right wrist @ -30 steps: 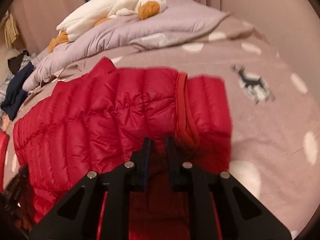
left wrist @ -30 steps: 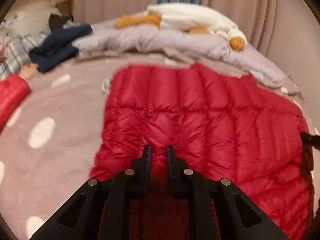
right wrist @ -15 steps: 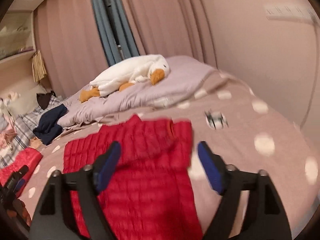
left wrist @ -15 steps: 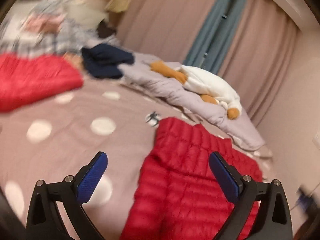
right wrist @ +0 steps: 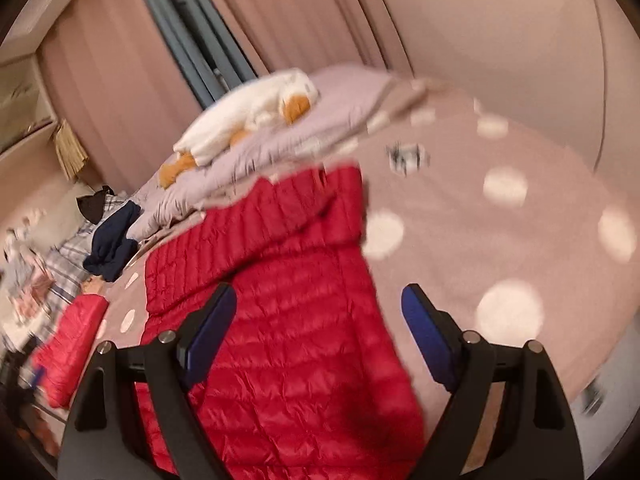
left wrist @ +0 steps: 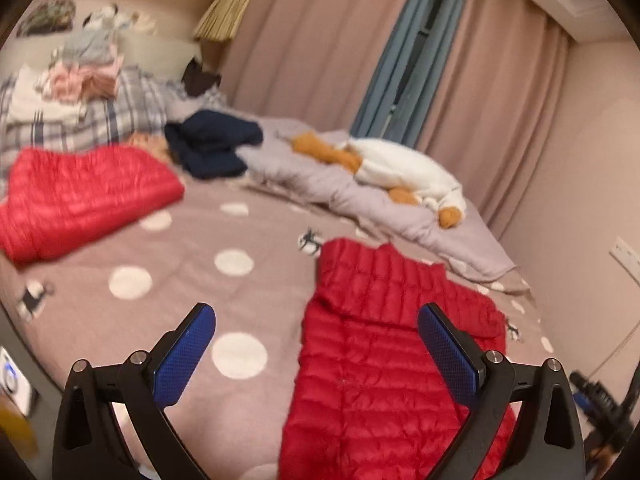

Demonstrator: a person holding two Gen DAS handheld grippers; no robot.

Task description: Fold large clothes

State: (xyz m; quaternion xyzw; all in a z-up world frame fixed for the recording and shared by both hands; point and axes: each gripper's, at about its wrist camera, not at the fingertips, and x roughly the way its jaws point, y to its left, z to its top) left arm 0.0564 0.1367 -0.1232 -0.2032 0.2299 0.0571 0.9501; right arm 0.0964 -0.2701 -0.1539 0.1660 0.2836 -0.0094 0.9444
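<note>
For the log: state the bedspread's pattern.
Dusty pink bedspread with white dots and small deer motifs; clearest in the left wrist view.

No legible text, label, brand, number or sign appeared in either wrist view. The printed motifs on the dotted bedspread [left wrist: 120,248], at centre frame in the left wrist view and upper right in the right wrist view, were small animal figures and carried no lettering.

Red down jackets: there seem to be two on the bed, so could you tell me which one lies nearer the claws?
The folded red down jacket right under both open claws, below the plush goose. The other red jacket lies far off by the plaid bedding.
</note>
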